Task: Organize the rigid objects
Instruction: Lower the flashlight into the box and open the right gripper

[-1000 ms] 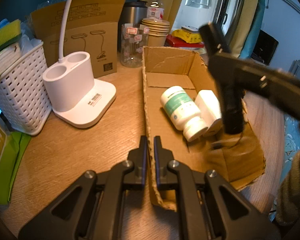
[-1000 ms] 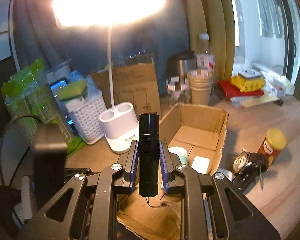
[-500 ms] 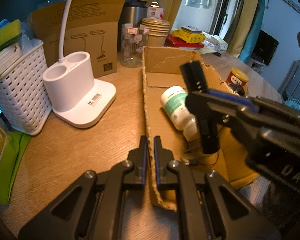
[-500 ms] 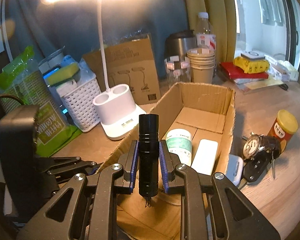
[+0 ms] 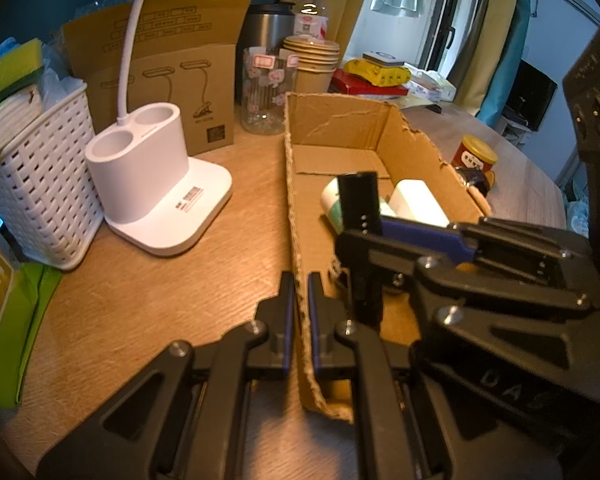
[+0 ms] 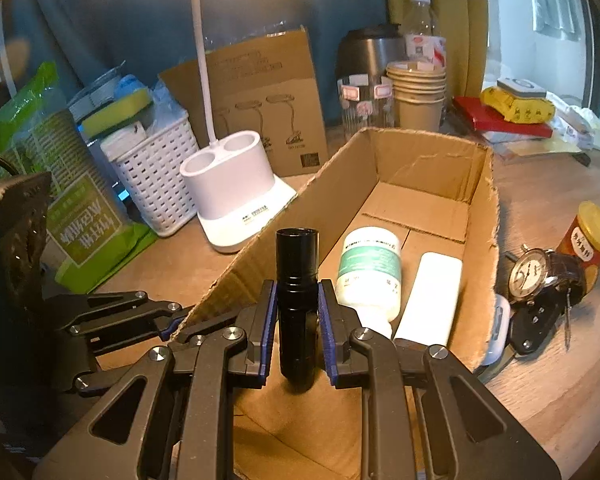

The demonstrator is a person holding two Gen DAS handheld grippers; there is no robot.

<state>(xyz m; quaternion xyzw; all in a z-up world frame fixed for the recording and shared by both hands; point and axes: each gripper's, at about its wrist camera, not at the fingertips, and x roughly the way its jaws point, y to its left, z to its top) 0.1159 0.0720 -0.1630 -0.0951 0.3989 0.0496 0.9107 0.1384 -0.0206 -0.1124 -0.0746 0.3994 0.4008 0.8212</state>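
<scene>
My left gripper [image 5: 297, 304] is shut on the near left wall of the open cardboard box [image 5: 340, 120], pinching the torn edge. My right gripper [image 6: 297, 292] is shut on a black flashlight [image 6: 295, 264], held upright and low over the box's [image 6: 420, 160] near end. In the left wrist view the flashlight [image 5: 358, 200] stands just right of the pinched wall. Lying in the box are a white bottle with a green label [image 6: 370, 268] and a white rectangular block [image 6: 432, 292], both beyond the flashlight.
Right of the box lie a watch [image 6: 536, 272], a car key [image 6: 536, 320], a small white case [image 6: 498, 320] and a yellow-lidded jar [image 6: 592, 240]. Left of it stand a white lamp base [image 5: 155, 184], a white basket [image 5: 39, 184] and a green packet [image 6: 83, 232].
My right gripper has come down with the flashlight and moved closer to the left gripper, into the box's near end. The left gripper has kept its hold on the wall.
</scene>
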